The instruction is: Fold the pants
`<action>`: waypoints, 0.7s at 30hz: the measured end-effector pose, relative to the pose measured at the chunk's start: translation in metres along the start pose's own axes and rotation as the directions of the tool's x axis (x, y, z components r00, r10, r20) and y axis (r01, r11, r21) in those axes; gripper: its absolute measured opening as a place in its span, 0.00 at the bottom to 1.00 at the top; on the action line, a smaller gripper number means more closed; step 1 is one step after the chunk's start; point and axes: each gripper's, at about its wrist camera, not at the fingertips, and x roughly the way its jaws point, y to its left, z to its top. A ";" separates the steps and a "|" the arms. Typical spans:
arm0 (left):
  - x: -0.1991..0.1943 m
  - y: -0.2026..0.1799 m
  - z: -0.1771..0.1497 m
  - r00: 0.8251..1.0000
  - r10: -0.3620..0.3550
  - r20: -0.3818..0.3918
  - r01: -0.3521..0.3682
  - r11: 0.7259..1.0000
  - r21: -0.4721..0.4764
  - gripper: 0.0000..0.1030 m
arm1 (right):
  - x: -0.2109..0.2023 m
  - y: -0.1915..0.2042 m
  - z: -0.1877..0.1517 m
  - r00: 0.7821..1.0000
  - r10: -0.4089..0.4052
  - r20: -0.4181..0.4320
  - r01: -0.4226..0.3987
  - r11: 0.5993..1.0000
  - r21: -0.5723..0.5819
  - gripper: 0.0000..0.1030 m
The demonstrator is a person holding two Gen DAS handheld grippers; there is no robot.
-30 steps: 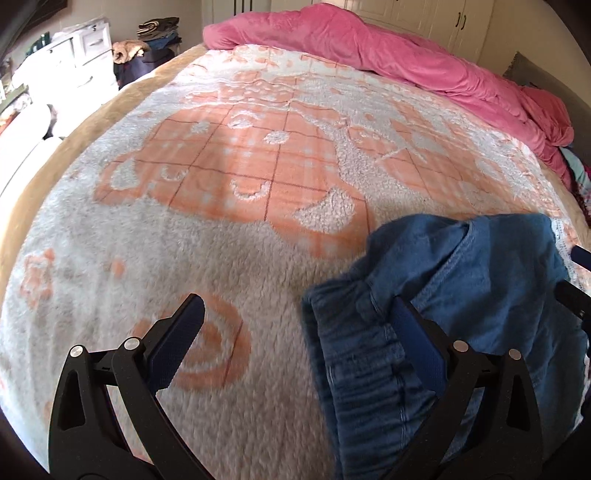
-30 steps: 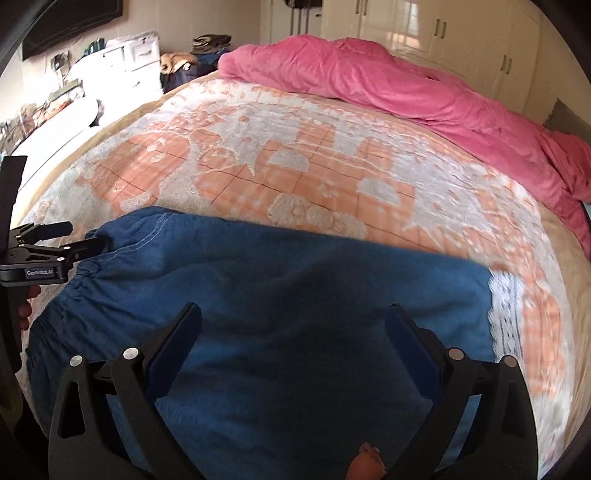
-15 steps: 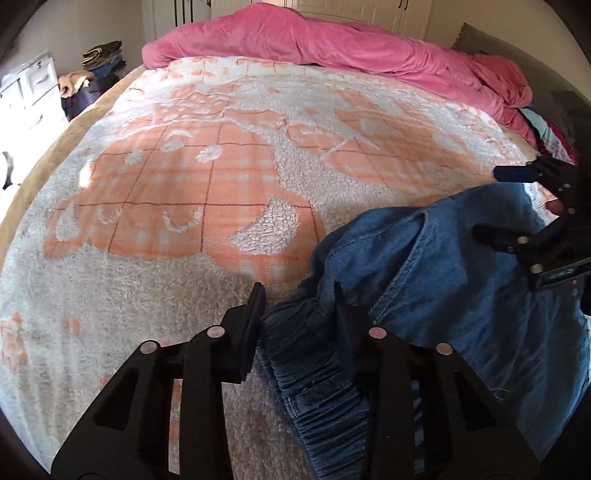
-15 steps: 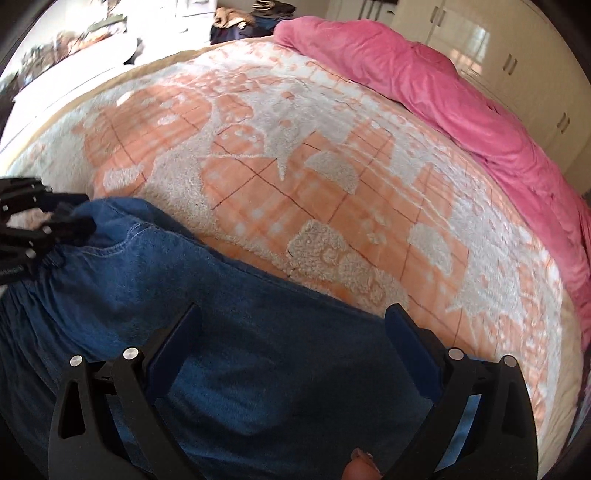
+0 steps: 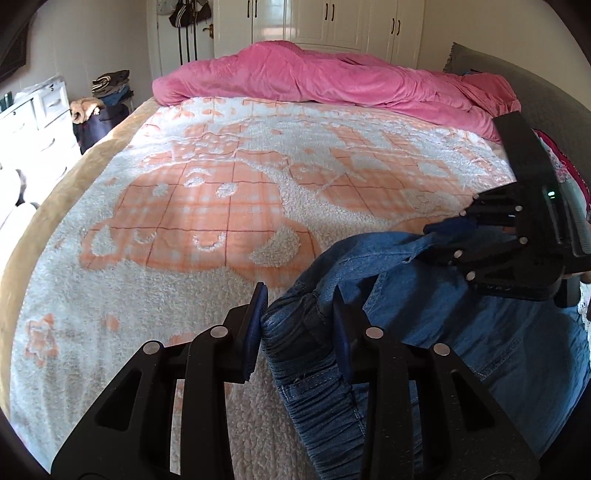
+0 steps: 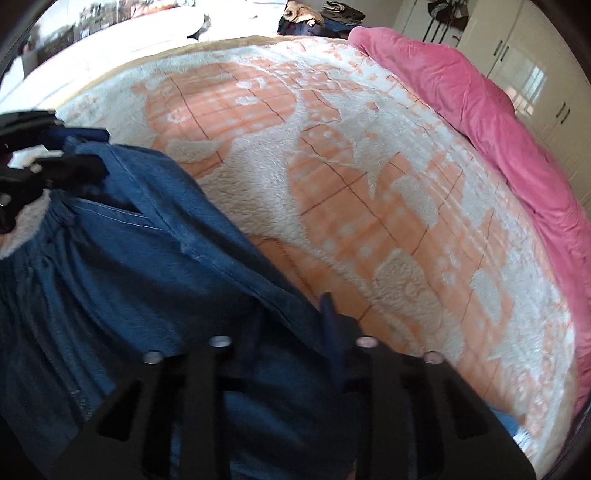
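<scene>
Blue denim pants (image 5: 461, 325) lie on the bed's near right part, with the gathered elastic waistband at the left end. My left gripper (image 5: 299, 321) is shut on the bunched waistband. In the right wrist view the pants (image 6: 129, 258) fill the lower left, and my right gripper (image 6: 291, 325) is shut on their upper edge, lifted off the blanket. The right gripper also shows in the left wrist view (image 5: 454, 236), pinching the denim edge. The left gripper shows at the left of the right wrist view (image 6: 74, 151), closed on the waistband.
A white and orange fleece blanket (image 5: 221, 206) covers the bed. A pink duvet (image 5: 332, 85) is heaped along the far side. A white dresser (image 5: 37, 114) and a pile of clothes (image 5: 110, 85) stand left of the bed, wardrobes (image 5: 332, 22) behind.
Both grippers went from open to shut on the pants. The left closed on the waistband first, then the right closed on the fabric edge and raised it.
</scene>
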 end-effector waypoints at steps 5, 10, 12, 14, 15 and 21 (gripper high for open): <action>-0.018 -0.002 -0.003 0.999 -0.008 0.036 0.008 1.000 -0.007 0.24 | -0.036 0.001 -0.011 0.993 -0.007 0.114 -0.004 0.995 0.096 0.09; -0.042 -0.019 -0.006 0.996 0.017 0.090 -0.020 0.999 0.039 0.24 | -0.086 0.004 -0.029 0.975 -0.020 0.220 -0.016 0.987 0.161 0.09; -0.052 -0.025 -0.007 0.994 0.019 0.112 -0.025 0.998 0.054 0.24 | -0.105 0.009 -0.039 0.968 -0.023 0.248 -0.025 0.982 0.189 0.09; -0.063 -0.033 -0.011 0.991 0.021 0.134 -0.031 0.997 0.073 0.24 | -0.120 0.016 -0.050 0.965 -0.030 0.261 -0.026 0.977 0.210 0.09; -0.068 -0.037 -0.013 0.989 0.020 0.144 -0.031 0.996 0.078 0.24 | -0.127 0.019 -0.057 0.963 -0.032 0.267 -0.028 0.975 0.221 0.09; -0.108 -0.053 -0.043 0.977 0.021 0.214 -0.045 0.993 0.109 0.25 | -0.170 0.056 -0.104 0.940 0.000 0.340 -0.095 0.961 0.261 0.09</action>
